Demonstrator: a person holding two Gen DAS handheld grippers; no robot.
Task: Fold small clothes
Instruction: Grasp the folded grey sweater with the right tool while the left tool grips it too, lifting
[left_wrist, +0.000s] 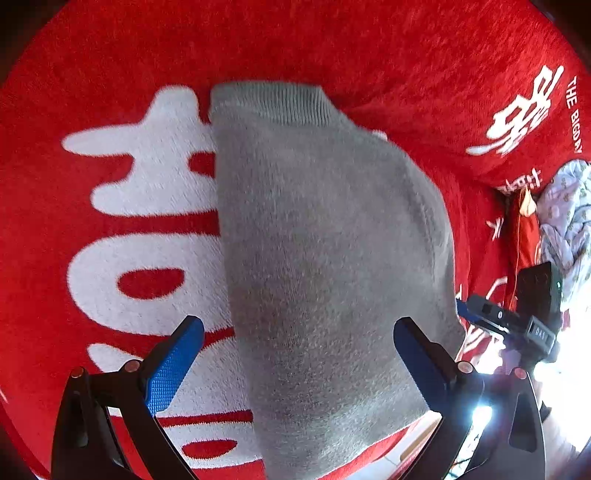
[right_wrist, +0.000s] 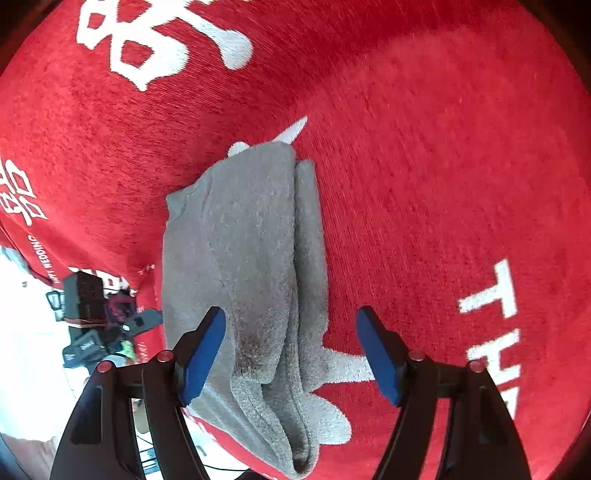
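Note:
A small grey knit garment (left_wrist: 325, 258) lies folded on a red cloth with white lettering (left_wrist: 110, 184); its ribbed hem is at the far end. My left gripper (left_wrist: 299, 347) hovers open over its near end, holding nothing. In the right wrist view the same grey garment (right_wrist: 251, 266) shows as a folded stack with layered edges on its right side. My right gripper (right_wrist: 291, 343) is open above its near end, empty. The right gripper also shows in the left wrist view (left_wrist: 509, 321), beside the garment's right edge.
The red cloth (right_wrist: 443, 184) covers the whole work surface. A crumpled pale patterned cloth (left_wrist: 569, 221) lies at the right edge. The left gripper shows at the left in the right wrist view (right_wrist: 99, 317). The surface's edge and bright floor lie at lower left (right_wrist: 29, 350).

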